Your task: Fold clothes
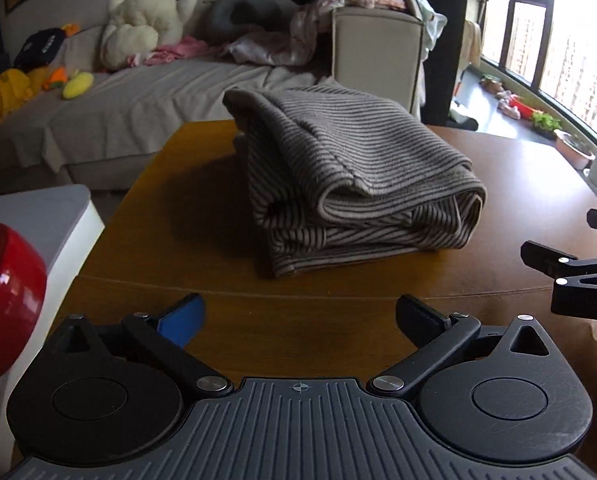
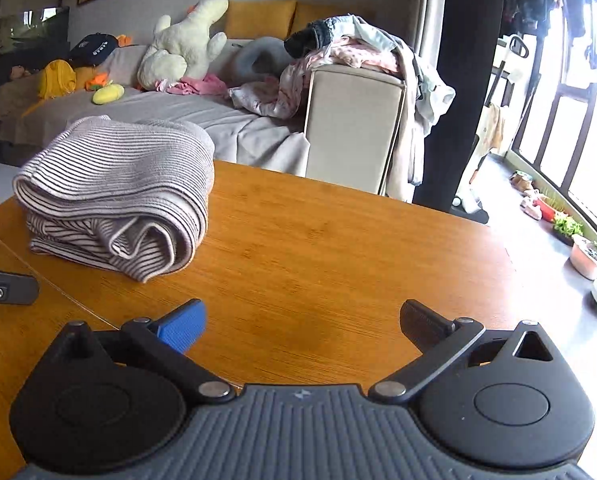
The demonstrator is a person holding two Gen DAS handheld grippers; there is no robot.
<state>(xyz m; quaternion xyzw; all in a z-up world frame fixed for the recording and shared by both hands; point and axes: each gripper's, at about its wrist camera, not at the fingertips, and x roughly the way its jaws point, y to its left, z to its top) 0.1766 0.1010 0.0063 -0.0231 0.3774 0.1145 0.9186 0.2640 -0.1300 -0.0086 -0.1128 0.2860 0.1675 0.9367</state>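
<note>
A grey-and-dark striped garment (image 1: 350, 176) lies folded into a thick bundle on the wooden table (image 1: 298, 304); in the right wrist view the same garment (image 2: 118, 196) sits at the left. My left gripper (image 1: 298, 316) hovers open over bare wood, short of the bundle's near edge, with nothing between its blue and black pads. My right gripper (image 2: 302, 320) is also open and holds nothing, to the right of the garment. The right gripper's black fingers (image 1: 554, 264) show at the right edge of the left wrist view.
A sofa (image 2: 218, 120) with plush toys (image 2: 186, 44) and a heap of loose clothes (image 2: 346, 48) on its armrest stands behind the table. A red object (image 1: 6, 292) on a white surface is at my left. Windows and potted plants (image 2: 566, 224) lie to the right.
</note>
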